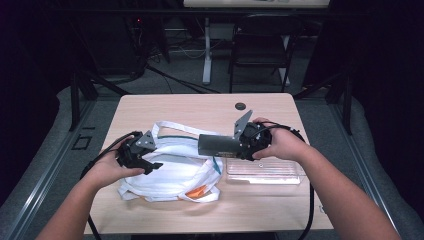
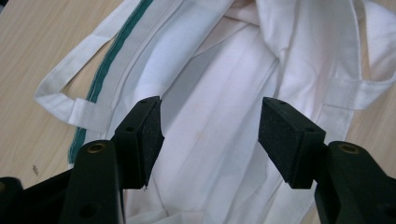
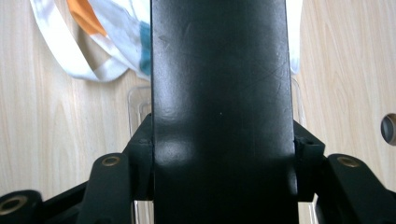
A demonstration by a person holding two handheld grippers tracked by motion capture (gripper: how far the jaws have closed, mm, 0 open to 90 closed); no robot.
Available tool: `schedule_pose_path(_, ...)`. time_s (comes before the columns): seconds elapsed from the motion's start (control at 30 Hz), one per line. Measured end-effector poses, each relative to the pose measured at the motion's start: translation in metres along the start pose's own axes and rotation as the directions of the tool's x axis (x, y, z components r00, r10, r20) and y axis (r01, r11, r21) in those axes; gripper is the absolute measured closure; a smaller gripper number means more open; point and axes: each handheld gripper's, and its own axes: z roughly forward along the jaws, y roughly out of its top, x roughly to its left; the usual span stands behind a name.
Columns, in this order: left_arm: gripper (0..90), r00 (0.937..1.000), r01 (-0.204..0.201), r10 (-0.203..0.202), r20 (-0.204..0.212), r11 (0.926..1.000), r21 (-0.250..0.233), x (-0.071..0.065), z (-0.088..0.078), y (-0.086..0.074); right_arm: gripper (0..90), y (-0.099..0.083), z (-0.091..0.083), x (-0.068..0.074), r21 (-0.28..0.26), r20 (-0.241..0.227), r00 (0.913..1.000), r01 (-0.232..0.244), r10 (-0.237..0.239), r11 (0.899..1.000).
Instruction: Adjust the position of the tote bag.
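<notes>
Gripping a flat black box (image 1: pixel 216 145) between its pads, the right gripper (image 1: pixel 239 145) holds it level over the white tote bag (image 1: pixel 175 170) near the table (image 1: pixel 200 107) middle. The left gripper (image 1: pixel 150 166) hovers over the bag's left side, jaws spread, cloth beneath them unpinched. A clear plastic tray (image 1: pixel 265 172) lies beside the bag.

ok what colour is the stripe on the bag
Green, along the white bag's edge; the stripe shows best in the left gripper view.
</notes>
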Motion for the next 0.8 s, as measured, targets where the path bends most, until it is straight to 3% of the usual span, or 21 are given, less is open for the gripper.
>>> schedule_pose_path(0.4, 39.7, 0.9943, 0.100, -0.100, -0.037, 0.9948, -0.020, 0.001, 0.010, -0.015, 42.1, -0.019, -0.007, -0.004, 0.028, 0.027, 0.9995, -0.017, 0.016, 0.999)
schedule_pose_path(0.57, 39.7, 0.9919, 0.116, -0.117, -0.049, 0.9930, -0.021, -0.001, 0.014, -0.017, 42.1, -0.027, -0.006, -0.005, 0.025, 0.029, 0.9990, -0.036, 0.035, 0.999)
schedule_pose_path(0.8, 39.7, 0.9888, 0.144, -0.145, -0.034, 0.9883, -0.052, -0.006, 0.022, -0.021, 42.1, -0.036, -0.005, -0.006, 0.037, 0.037, 0.9983, -0.046, 0.045, 0.998)
